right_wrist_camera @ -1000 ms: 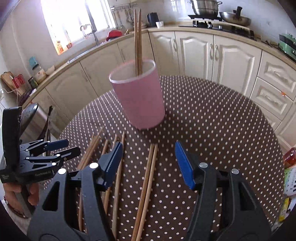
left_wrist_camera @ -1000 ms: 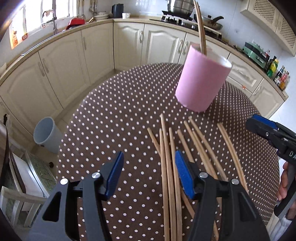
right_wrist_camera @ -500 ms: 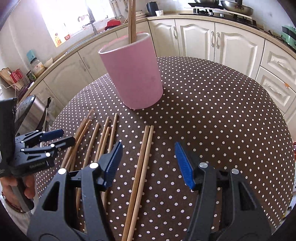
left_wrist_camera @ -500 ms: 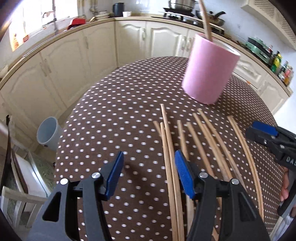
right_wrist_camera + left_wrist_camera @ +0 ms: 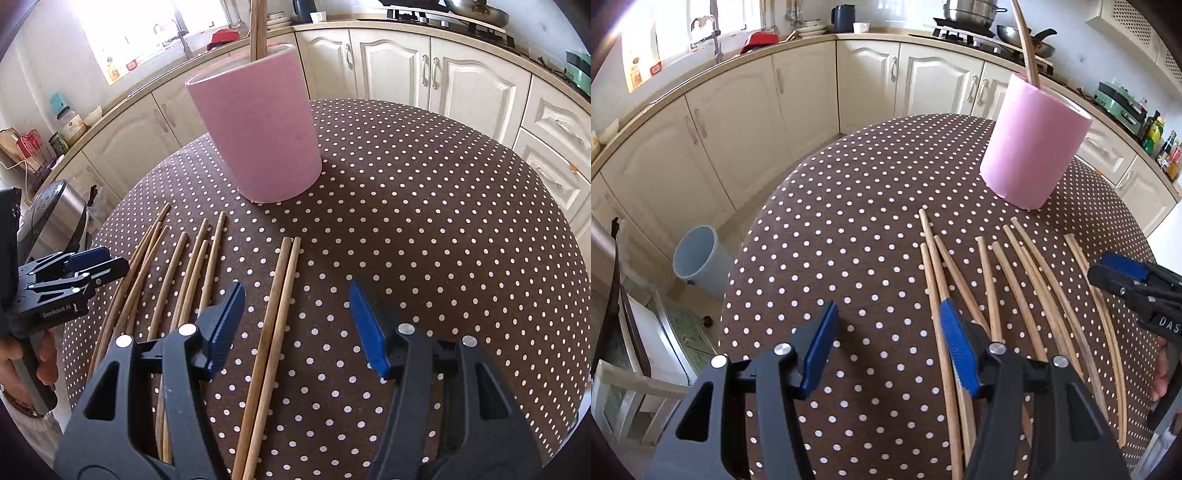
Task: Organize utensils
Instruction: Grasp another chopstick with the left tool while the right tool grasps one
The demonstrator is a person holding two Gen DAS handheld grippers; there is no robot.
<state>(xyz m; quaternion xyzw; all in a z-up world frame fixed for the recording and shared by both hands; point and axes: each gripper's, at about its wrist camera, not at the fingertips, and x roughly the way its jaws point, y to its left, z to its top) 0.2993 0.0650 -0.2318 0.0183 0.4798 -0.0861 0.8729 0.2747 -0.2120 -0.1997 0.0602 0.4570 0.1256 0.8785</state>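
A pink cup stands upright on the brown dotted table, with two wooden chopsticks upright in it. Several loose chopsticks lie side by side in front of it. My left gripper hovers open over their left edge, its right finger above the leftmost sticks. In the right wrist view the cup is at the far side. My right gripper is open, just above a separate pair of chopsticks that lies between its fingers. The other loose sticks lie to its left.
The left gripper and a hand show at that view's left edge. The right gripper is at the right edge of the left wrist view. A grey bin stands on the floor. Cabinets ring the table.
The right gripper has sunk closer to the table over the pair of chopsticks. The left gripper has barely moved, and both jaws stand as wide as before.
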